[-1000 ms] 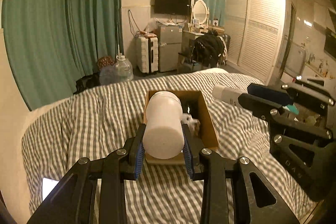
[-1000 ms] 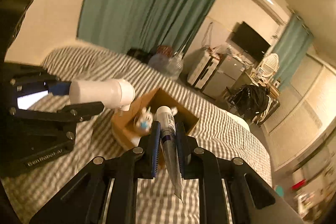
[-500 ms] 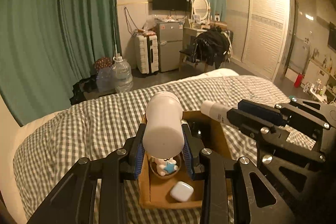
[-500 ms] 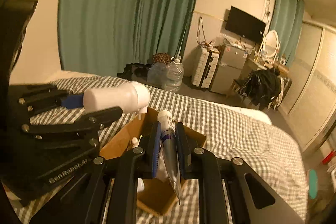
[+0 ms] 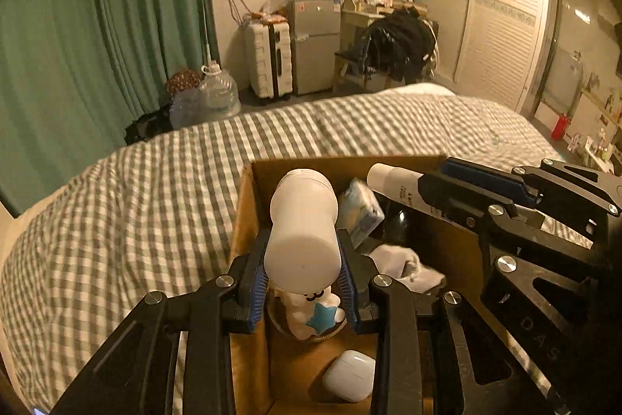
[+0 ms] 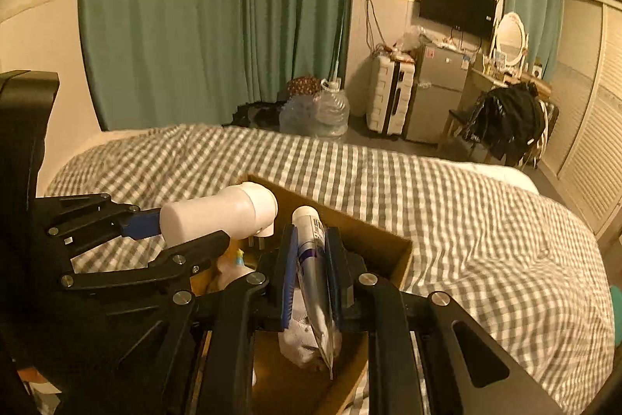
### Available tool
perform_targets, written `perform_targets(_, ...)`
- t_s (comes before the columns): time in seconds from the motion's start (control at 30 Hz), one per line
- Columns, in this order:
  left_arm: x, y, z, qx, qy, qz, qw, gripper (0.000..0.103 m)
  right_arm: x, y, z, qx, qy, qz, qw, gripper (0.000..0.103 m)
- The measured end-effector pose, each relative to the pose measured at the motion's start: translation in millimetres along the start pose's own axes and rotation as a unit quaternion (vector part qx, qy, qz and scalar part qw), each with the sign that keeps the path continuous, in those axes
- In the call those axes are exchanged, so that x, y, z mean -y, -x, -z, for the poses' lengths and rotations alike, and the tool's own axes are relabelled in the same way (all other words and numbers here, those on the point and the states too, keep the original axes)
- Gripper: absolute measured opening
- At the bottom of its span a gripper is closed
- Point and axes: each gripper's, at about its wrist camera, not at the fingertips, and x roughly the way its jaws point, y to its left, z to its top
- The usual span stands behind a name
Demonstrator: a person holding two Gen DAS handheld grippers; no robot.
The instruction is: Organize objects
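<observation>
My left gripper (image 5: 303,253) is shut on a white bottle (image 5: 303,220), held over the open cardboard box (image 5: 243,216) on the bed. The right gripper (image 6: 311,255) is shut on a white tube (image 6: 311,259) with purple print, also above the box (image 6: 388,247). In the left wrist view the tube (image 5: 392,179) juts in from the right. The right wrist view shows the bottle (image 6: 217,216) coming in from the left. Inside the box lie a white figurine with a blue star (image 5: 315,314), an earbud case (image 5: 348,380), a white sock (image 5: 404,263) and a tissue pack (image 5: 359,211).
The box sits on a bed with a grey checked cover (image 5: 136,205). Beyond the bed are green curtains (image 5: 116,26), water jugs (image 5: 217,96), a white suitcase (image 5: 270,57), a small fridge (image 5: 313,41), a chair with black clothes (image 5: 396,45) and a wardrobe (image 5: 501,14).
Both grippers have come forward and down over the box, which now fills the lower part of both views. The right gripper has rolled upright. Both grips are unchanged.
</observation>
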Motion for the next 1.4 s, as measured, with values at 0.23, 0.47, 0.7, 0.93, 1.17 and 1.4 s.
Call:
perform_targets(0.23, 7.0, -17.7, 7.9, -0.004, -0.019, -0.009, 0.9998, 0.032, 8.4, -29.9, 18.1, -0.026, -0.003, -0.004, 1.000, 0.014)
perform_targets(0.47, 10.6, -12.3, 6.9, -0.007, -0.020, 0.000, 0.9998, 0.032, 11.8, -32.7, 24.2, -0.038, -0.028, -0.008, 0.999, 0.014)
perform_targets(0.7, 24.1, 21.3, 0.6, 0.002, -0.040, -0.011, 0.9991, 0.057, 9.3, 3.7, 11.1, -0.008, -0.045, 0.000, 0.999, 0.043)
perform_targets(0.93, 23.7, 83.5, -12.6, 0.045, -0.032, -0.027, 0.9981, 0.069, 12.0, 57.7, -15.0, 0.024, -0.053, 0.033, 0.998, 0.058)
perform_targets(1.17, 22.0, 163.7, -30.0, 0.101, -0.032, -0.037, 0.9937, 0.075, -1.5, 137.7, -38.9, 0.068, -0.048, 0.061, 0.995, 0.066)
perform_targets(1.4, 25.1, 244.5, -29.0, 0.158, -0.035, -0.042, 0.9860, 0.084, -28.6, 227.5, -57.9, 0.120, -0.045, 0.084, 0.988, 0.074)
